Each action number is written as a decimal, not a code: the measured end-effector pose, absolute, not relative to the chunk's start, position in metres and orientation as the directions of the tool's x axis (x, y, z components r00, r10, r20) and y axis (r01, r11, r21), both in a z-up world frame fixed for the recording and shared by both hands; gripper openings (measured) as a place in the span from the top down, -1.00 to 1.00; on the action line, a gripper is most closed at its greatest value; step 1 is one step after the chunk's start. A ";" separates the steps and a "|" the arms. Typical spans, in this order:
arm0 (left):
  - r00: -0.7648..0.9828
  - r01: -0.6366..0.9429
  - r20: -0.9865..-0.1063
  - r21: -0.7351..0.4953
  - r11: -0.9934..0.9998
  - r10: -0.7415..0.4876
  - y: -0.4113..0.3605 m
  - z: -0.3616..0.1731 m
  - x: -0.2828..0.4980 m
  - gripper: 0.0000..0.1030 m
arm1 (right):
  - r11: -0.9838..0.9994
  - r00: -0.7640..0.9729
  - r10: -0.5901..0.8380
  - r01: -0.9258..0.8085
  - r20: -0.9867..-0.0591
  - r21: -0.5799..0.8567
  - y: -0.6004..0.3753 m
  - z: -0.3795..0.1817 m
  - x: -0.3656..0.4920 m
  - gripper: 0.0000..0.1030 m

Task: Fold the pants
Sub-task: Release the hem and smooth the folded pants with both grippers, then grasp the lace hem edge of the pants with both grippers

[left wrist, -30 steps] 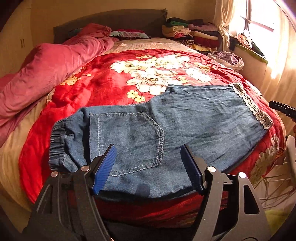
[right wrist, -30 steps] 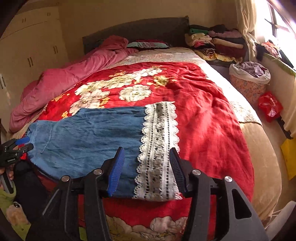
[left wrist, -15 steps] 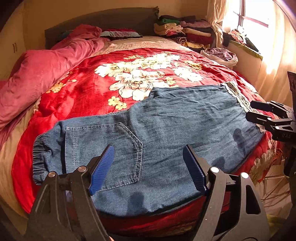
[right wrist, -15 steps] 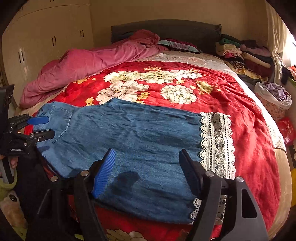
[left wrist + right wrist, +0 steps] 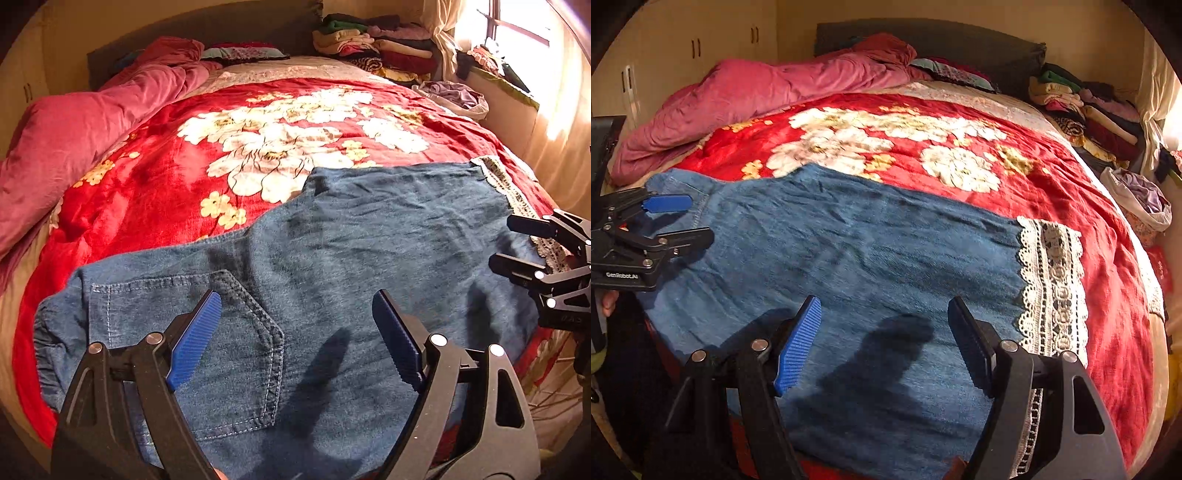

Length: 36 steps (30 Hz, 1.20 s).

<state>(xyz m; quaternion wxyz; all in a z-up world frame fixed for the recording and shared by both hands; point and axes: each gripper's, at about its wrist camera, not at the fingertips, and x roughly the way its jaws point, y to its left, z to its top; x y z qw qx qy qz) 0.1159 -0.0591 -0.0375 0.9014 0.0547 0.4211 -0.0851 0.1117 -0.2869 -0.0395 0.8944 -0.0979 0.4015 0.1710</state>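
The pants [image 5: 332, 277] are laid lengthwise across the lower frame. The left gripper [image 5: 295, 339] and right gripper [image 5: 884, 343] are held apart, empty, seemingly just above the near edge.

Setting: a home bedroom is shown.
Bed: a red floral blanket [image 5: 155, 184] is spread before a dark headboard [image 5: 960, 40].
Bedding: a pink duvet [image 5: 757, 96] is bunched at one side.
Storage: cream wardrobe doors [image 5: 694, 48] are seen.
Clothing: folded garments [image 5: 369, 40] are stacked near a curtained window [image 5: 517, 33].
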 end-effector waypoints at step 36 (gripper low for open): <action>0.627 0.448 -0.715 0.005 0.894 -0.310 -0.174 0.028 0.141 -0.81 | 0.988 0.738 0.147 -0.084 -0.658 0.127 -0.441 -0.005 0.040 -0.77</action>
